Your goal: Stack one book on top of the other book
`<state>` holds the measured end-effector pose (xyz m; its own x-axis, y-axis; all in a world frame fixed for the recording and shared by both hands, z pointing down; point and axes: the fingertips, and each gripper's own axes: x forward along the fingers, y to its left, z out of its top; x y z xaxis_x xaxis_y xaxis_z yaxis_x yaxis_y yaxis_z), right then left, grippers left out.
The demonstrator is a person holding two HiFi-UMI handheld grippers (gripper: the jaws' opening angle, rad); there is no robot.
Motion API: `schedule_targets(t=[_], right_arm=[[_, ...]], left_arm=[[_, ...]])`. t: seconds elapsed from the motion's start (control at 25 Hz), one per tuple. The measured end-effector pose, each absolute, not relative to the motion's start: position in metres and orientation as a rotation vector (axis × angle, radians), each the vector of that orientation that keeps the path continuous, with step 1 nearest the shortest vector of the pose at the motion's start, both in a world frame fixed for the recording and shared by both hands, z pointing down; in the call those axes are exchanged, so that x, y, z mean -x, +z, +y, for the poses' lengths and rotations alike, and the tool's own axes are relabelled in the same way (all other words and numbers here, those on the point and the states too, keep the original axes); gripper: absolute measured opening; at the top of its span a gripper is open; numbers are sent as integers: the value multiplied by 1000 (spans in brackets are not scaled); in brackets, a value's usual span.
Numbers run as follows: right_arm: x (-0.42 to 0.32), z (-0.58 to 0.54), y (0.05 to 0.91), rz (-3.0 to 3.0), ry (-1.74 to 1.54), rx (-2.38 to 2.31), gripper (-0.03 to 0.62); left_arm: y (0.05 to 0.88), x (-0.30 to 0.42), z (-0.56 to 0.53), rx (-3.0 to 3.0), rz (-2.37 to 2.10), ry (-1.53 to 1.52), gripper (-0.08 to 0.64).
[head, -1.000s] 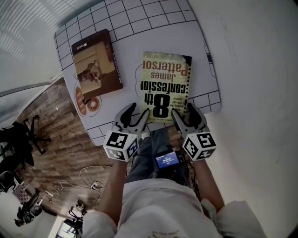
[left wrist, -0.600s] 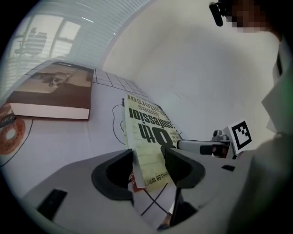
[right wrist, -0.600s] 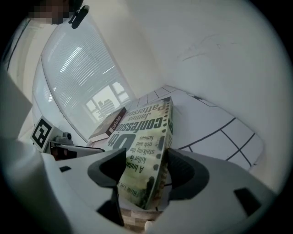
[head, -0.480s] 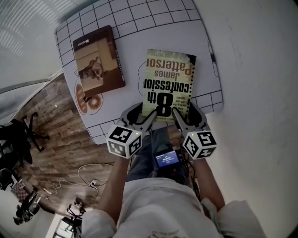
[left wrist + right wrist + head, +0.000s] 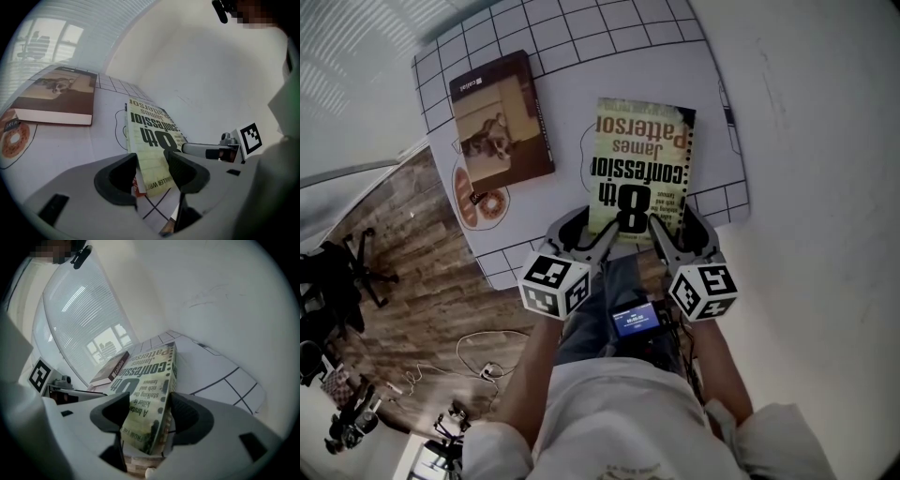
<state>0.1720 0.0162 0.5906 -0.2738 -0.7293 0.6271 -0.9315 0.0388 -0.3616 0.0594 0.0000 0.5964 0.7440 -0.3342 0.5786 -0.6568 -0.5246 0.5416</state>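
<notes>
The yellow book (image 5: 639, 169) lies face up near the tabletop's (image 5: 567, 112) near edge, towards its right side, with its near end just over that edge. The left tongs (image 5: 584, 230) are spread wide around the book's near left corner. That corner sits between the jaws, which do not visibly press on it. The right tongs (image 5: 680, 225) are clenched on the near right corner, one jaw against the cover and the other against the underside. The brown book (image 5: 502, 120) lies flat near the far left corner, well apart from the yellow one. A printed doughnut (image 5: 478, 202) shows by the left edge, just beside the brown book's near end.
</notes>
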Motion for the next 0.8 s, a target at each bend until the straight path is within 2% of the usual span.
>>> schedule_targets(t=[0.8], right_arm=[[-153, 9, 527, -2131, 953, -1765, 283]], left_arm=[[532, -40, -8, -2262, -803, 456, 225]])
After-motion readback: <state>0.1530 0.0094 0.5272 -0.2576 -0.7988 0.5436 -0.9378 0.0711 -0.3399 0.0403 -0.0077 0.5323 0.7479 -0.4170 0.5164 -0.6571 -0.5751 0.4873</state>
